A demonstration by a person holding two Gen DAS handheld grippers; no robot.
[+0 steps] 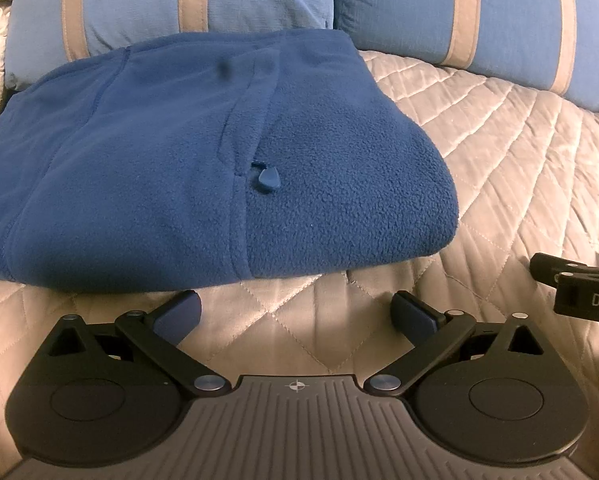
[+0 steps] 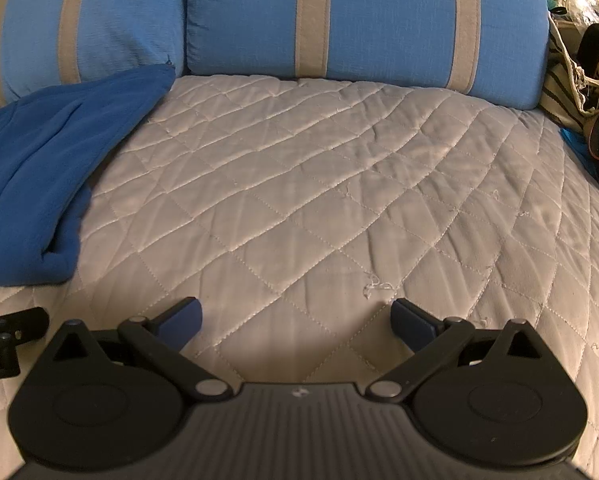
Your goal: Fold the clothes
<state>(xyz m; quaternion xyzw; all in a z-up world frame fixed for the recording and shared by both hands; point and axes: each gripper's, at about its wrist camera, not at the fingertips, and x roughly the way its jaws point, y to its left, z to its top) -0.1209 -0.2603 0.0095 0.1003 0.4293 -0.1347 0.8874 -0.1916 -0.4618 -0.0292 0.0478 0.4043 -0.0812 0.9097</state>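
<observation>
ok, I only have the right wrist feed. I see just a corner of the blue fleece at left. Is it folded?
Observer: Yes. In the left wrist view the blue fleece lies as a compact folded stack on the quilted cover.
Operator: Any fastener showing?
Observer: A blue zipper pull lies on top, beside a seam.
Operator: Left gripper holding it?
Observer: No. The left gripper is open, short of the fleece's near edge, with nothing between its fingers.
Operator: Is the fleece against anything?
Observer: Its far edge reaches the blue striped cushion.
</observation>
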